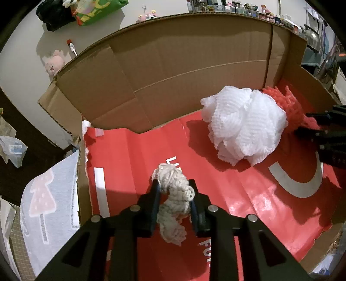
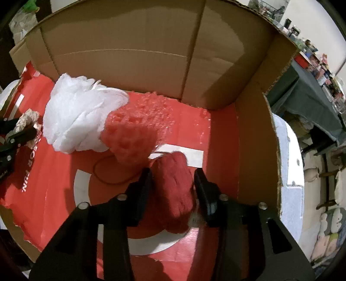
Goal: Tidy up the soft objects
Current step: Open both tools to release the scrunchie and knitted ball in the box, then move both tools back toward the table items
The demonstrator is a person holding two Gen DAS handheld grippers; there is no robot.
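My left gripper [image 1: 174, 186] is shut on a cream knitted yarn piece [image 1: 173, 203] and holds it above the red floor of an open cardboard box [image 1: 173, 64]. My right gripper [image 2: 173, 175] is shut on a dark red woolly ball [image 2: 175, 192] inside the same box near its right wall. A white mesh puff [image 1: 244, 123] lies on the box floor, also in the right wrist view [image 2: 77, 112]. A red mesh puff [image 2: 132, 131] lies against it, between the white puff and the right gripper. The right gripper shows at the left wrist view's right edge [image 1: 324, 134].
The box floor is red printed cardboard [image 1: 237, 205] with tall brown walls [image 2: 129, 54] around it. A white towel with a pink tree pattern [image 1: 47, 205] lies outside the box at left. A pink plush toy [image 1: 54, 62] and a green bag [image 1: 97, 10] are beyond the far wall.
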